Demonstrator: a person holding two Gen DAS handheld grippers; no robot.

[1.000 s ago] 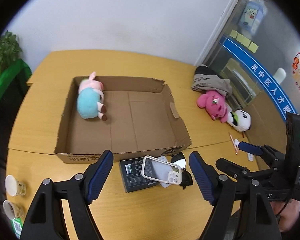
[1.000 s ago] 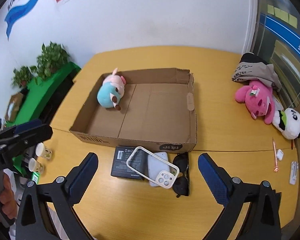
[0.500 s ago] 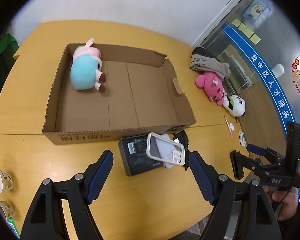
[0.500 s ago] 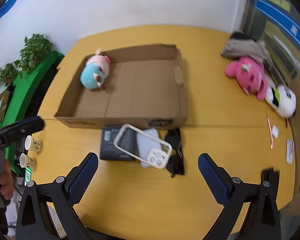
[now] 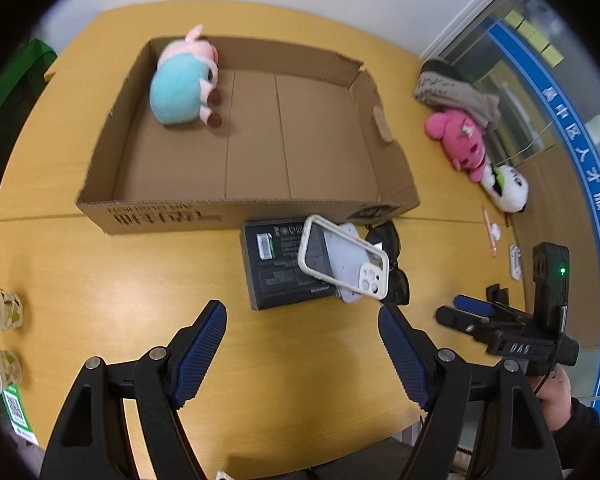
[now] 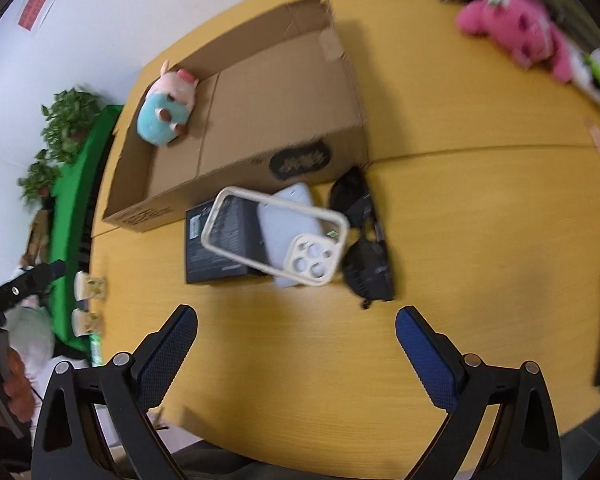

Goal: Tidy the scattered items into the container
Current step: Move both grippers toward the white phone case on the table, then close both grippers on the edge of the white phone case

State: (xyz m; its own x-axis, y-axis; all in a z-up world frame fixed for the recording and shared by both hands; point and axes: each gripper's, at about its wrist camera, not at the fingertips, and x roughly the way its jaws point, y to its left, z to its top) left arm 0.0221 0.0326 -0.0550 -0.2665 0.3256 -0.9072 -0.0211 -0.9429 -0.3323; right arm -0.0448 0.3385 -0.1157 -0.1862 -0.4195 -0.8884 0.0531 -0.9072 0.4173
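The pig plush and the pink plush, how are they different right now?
The pig plush lies inside the cardboard box, in its far left corner; the pink plush lies out on the table, right of the box. The pig plush has a light blue body and a pale pink head; the pink plush is bright pink all over. The pig plush lies alone; the pink plush lies against a panda plush. Both are soft toys lying down.

Table [image 5: 100, 280] under cardboard box [image 5: 160, 216], 2 cups [image 5: 0, 312]

Office: meeting table [image 5: 100, 280], blue-banded glass partition [image 5: 572, 152], potted plants [image 6: 66, 120]
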